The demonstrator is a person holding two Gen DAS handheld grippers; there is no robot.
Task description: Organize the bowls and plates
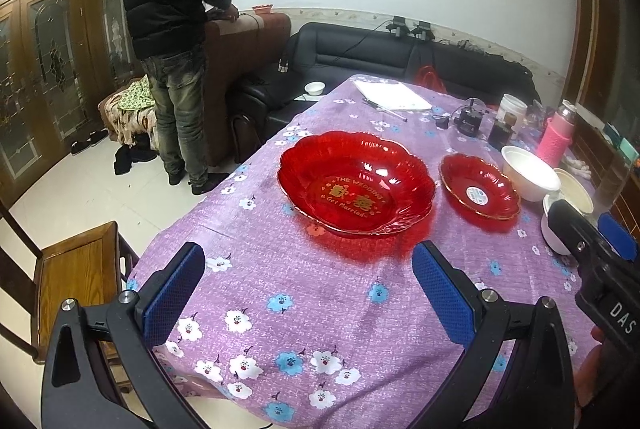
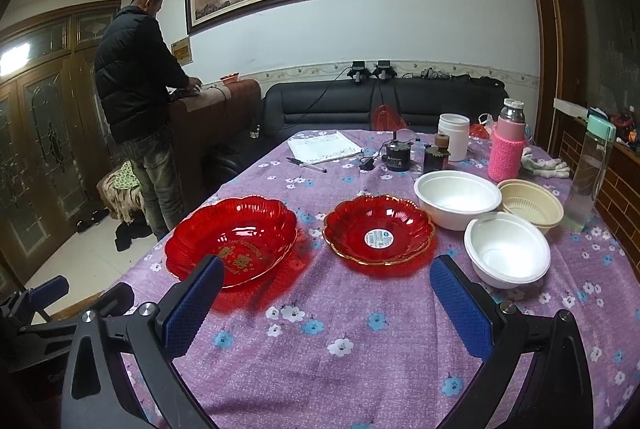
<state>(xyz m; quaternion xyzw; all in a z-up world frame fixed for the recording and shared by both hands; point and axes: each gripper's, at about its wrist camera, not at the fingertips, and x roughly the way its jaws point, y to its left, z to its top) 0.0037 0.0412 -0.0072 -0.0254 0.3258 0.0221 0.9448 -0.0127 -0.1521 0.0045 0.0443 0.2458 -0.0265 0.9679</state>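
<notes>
A large red plate with gold wedding lettering (image 1: 356, 183) (image 2: 232, 237) lies on the purple flowered tablecloth. A smaller red plate with a round sticker (image 1: 479, 187) (image 2: 379, 229) lies to its right. Two white bowls (image 2: 457, 198) (image 2: 507, 253) and a beige strainer bowl (image 2: 531, 204) stand further right; one white bowl (image 1: 530, 173) shows in the left wrist view. My left gripper (image 1: 308, 269) is open and empty, just short of the large plate. My right gripper (image 2: 326, 279) is open and empty, in front of the two plates.
At the far end of the table are papers (image 2: 325, 148), a pen (image 2: 306, 165), a white jar (image 2: 453, 136), a pink-sleeved bottle (image 2: 507, 149), a clear bottle (image 2: 591, 185) and gloves (image 2: 546, 162). A wooden chair (image 1: 76, 269) stands left. A man (image 2: 138, 101) stands by the sofa.
</notes>
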